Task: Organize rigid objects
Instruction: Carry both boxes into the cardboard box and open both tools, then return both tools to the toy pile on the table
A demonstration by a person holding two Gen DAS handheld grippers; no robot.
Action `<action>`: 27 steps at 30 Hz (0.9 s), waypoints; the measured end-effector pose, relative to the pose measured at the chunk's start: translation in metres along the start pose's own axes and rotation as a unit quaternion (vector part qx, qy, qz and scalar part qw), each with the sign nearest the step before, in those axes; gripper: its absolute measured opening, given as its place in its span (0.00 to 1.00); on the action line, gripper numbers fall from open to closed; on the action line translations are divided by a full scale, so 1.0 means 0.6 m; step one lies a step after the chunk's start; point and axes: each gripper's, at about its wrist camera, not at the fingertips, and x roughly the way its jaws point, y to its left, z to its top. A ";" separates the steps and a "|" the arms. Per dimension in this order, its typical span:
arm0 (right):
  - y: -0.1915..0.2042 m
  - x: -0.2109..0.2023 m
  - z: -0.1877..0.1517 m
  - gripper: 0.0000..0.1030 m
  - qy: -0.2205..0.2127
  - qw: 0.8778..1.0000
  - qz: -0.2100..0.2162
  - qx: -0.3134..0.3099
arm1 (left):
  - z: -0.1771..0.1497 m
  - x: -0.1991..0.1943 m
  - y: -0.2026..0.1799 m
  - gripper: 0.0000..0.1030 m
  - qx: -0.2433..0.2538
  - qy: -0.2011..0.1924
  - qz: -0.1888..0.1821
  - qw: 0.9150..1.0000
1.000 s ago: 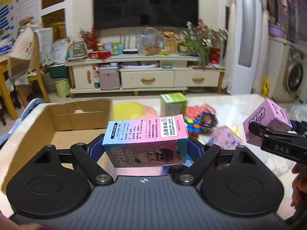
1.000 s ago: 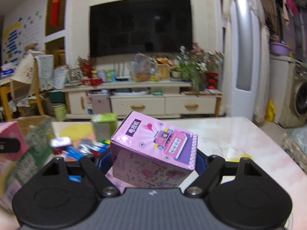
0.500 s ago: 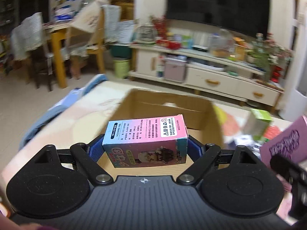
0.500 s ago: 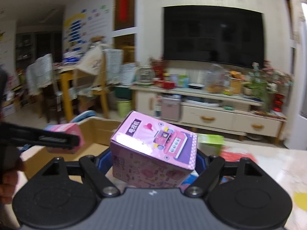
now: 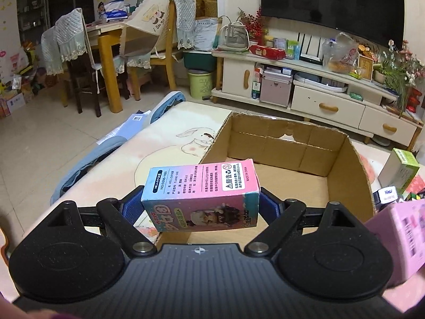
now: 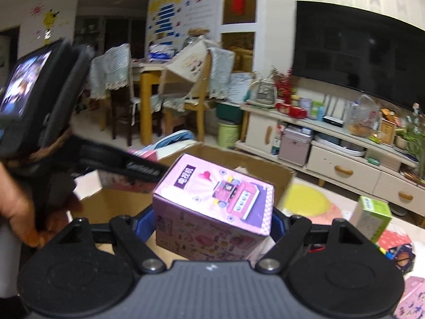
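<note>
1. Living-room clutter behind: dining chairs at left, TV cabinet (image 5: 313,90) and dark TV at right; low surface (image 5: 164,143) with a rabbit print carries an open cardboard box (image 5: 342,164).
2. Left tool (image 5: 200,204): blue pads closed on the short ends of a pink-and-blue carton (image 5: 199,188), so it is gripped, lifted clear of the surface. Carton's long axis runs crosswise between the pads, printed label face up.
3. That carton hangs at the box's near-left corner, over the rim, partly above the surface outside. Box opening lies ahead and to the right of the tool.
4. Right tool (image 6: 212,223): jaws partway apart and clamped on a purple carton (image 6: 215,202), tilted, one corner toward the camera. Box is ahead of it, rim just beyond the carton.
5. Right-wrist view also shows the left tool and the hand (image 6: 24,207) on it at far left, its carton out over the box.
6. Judgement: left hand is nearer a drop; a short move forward-right would put its carton over the box floor.
7. Far right: green carton (image 5: 401,170) and small toys wait on the surface.
</note>
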 end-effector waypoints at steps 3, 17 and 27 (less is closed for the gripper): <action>0.013 0.004 -0.007 0.79 0.012 1.000 0.014 -0.012 | 0.001 -0.005 -0.018 1.00 0.006 0.001 0.004 1.000; 0.034 -0.014 -0.038 0.95 0.015 0.999 0.003 -0.032 | 0.004 -0.007 -0.010 1.00 0.004 0.017 0.007 1.000; 0.020 -0.035 -0.044 0.96 0.002 1.000 -0.019 -0.006 | 0.002 -0.020 -0.020 1.00 0.056 -0.023 0.015 0.998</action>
